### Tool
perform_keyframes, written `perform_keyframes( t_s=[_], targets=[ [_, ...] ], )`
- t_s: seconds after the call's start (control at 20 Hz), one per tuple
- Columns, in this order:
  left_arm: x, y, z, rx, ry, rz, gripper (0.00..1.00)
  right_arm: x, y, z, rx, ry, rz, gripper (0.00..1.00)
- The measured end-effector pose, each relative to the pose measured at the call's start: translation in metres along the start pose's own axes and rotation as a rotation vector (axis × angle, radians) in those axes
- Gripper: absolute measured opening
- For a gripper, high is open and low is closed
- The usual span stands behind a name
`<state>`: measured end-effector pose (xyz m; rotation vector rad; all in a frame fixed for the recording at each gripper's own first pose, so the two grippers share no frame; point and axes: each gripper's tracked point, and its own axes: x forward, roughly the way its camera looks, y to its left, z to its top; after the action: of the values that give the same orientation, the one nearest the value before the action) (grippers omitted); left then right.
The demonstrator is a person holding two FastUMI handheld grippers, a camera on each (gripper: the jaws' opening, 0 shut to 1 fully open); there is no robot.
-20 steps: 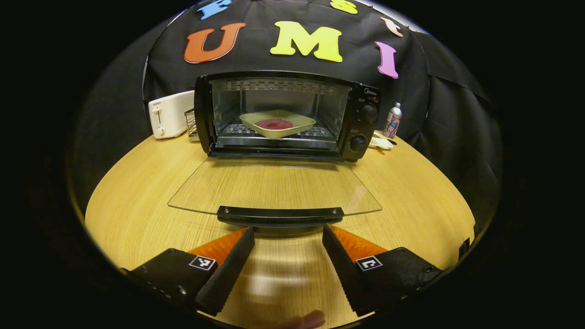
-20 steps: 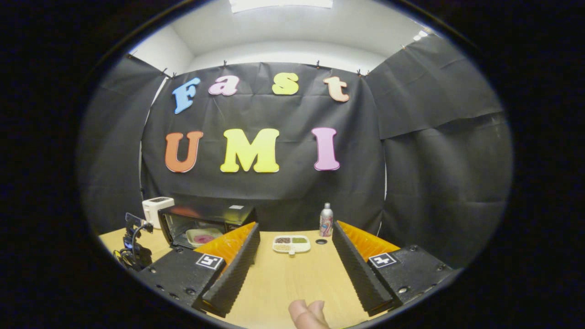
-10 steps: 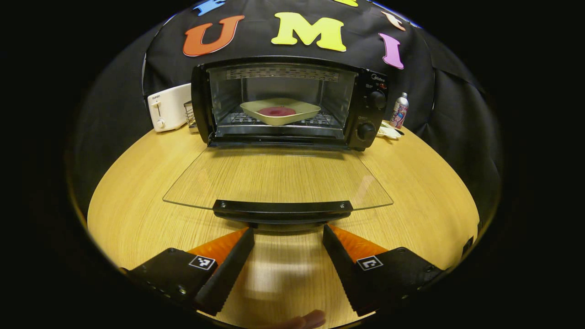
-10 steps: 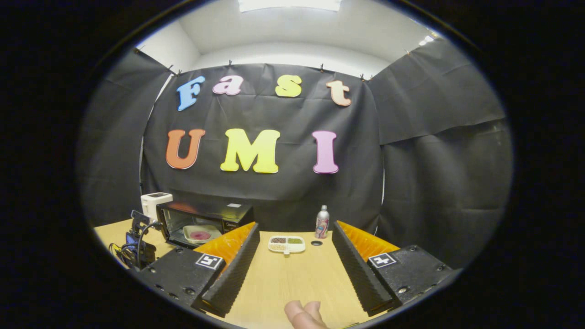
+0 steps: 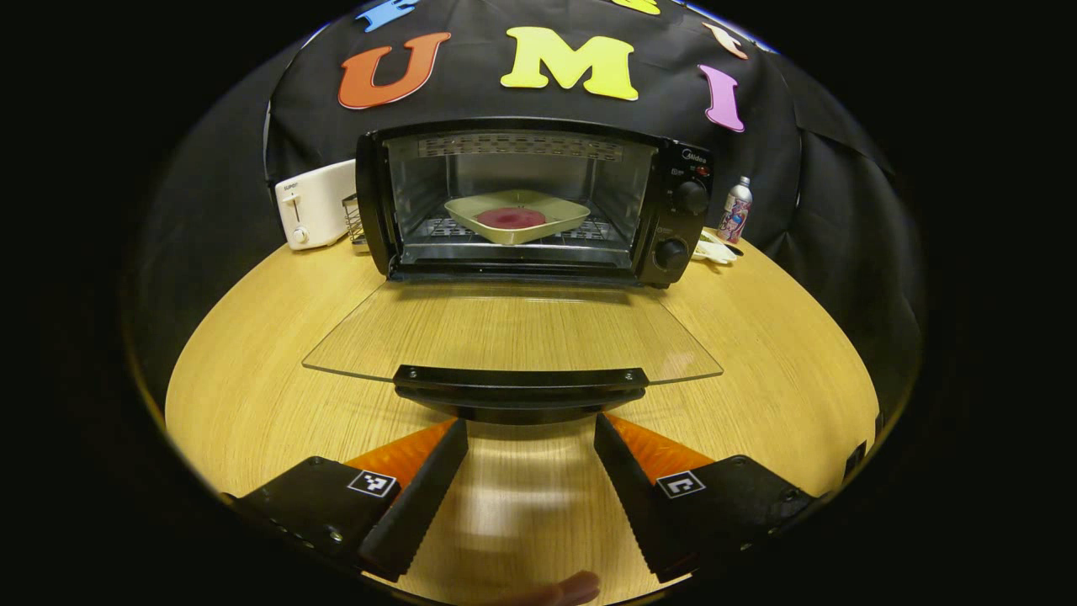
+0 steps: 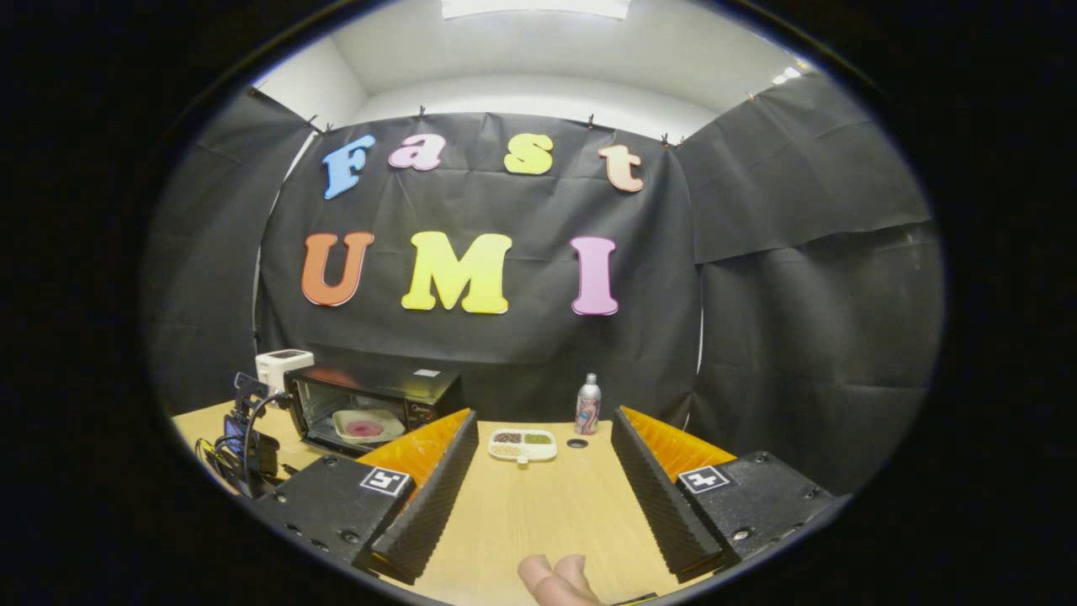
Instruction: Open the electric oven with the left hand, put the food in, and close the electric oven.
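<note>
A black electric oven (image 5: 538, 202) with a shiny metal interior stands at the far side of a round light-wood tabletop (image 5: 252, 370). Inside the oven, on its wire rack, sits a pale square dish holding a round red piece of food (image 5: 511, 218). So the food is already in, and closing the oven is judged to be the step in hand.

The oven's clear glass door (image 5: 513, 328) is folded down flat in front of the oven, level over the tabletop. Along the door's near edge runs a black bar handle (image 5: 520, 385). Just in front of the handle, the left gripper (image 5: 530, 433) hangs with its black-and-orange fingers (image 5: 421, 488) spread wide, grasping nothing, their tips just short of the handle and slightly lower.

To close the door well, the fingers likely need to come in under the middle of the handle and lift it in an arc up toward the oven's top edge, following the hinge. Lifting at the centre should keep the glass from twisting, and a firm final push should seat it.

Beside the oven, a white toaster (image 5: 315, 215) stands to one side and a small silver bottle (image 5: 735, 210) to the other.

In the right gripper view, the right gripper (image 6: 543, 438) is held well away from the oven (image 6: 370, 406), fingers spread and empty, facing a small white divided tray (image 6: 522, 444).
</note>
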<state>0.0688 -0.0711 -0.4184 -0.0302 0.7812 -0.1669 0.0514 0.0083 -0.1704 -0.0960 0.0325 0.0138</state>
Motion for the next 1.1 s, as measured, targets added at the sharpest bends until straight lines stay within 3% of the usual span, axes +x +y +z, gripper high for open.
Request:
perform_keyframes(
  t_s=[0.75, 1.1],
  targets=[
    [-0.011, 0.001, 0.018, -0.019, 0.014, -0.019, 0.96, -0.001, -0.001, 0.001, -0.009, 0.0, -0.008, 0.96],
    [-0.025, 0.001, 0.063, -0.007, -0.068, 0.003, 0.97, -0.013, -0.006, 0.014, -0.014, -0.019, -0.013, 0.96]
  ],
)
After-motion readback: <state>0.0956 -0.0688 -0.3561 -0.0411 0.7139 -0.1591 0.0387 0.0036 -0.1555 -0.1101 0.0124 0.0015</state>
